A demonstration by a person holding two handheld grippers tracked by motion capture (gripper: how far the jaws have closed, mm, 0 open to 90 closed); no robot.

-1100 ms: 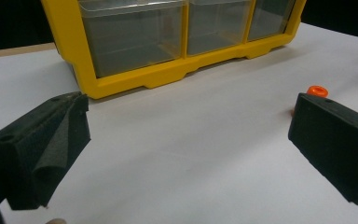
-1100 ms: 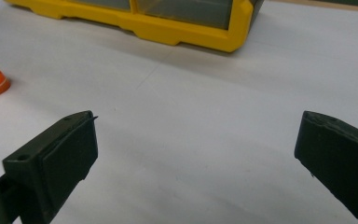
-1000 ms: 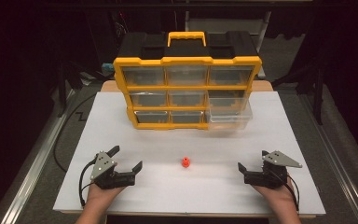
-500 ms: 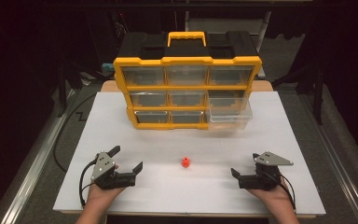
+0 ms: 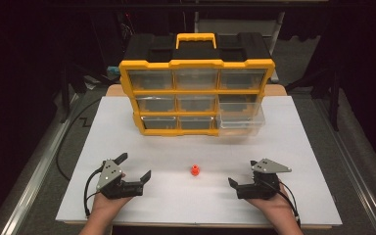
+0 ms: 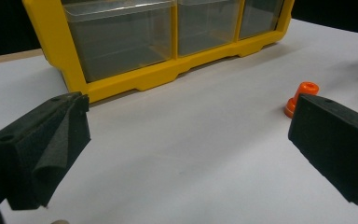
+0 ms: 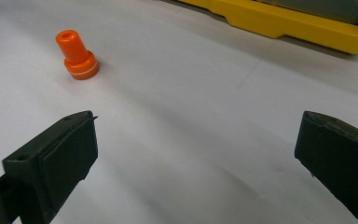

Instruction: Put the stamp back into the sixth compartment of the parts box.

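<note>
Fingers (image 7: 51, 154) wide apart, empty, orange peg (image 7: 76, 54) untouched

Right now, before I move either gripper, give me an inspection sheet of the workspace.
Surface: white board, flat and bare around the work.
Job's things: orange cap upright between the grippers, untouched; yellow drawer cabinet behind, lower right drawer pulled out.
Clutter: nothing seen.
Grippers: left gripper and right gripper open, holding nothing.
Cables: one trails from each gripper toward the near edge.
Surroundings: dark floor, metal frame rails.
</note>
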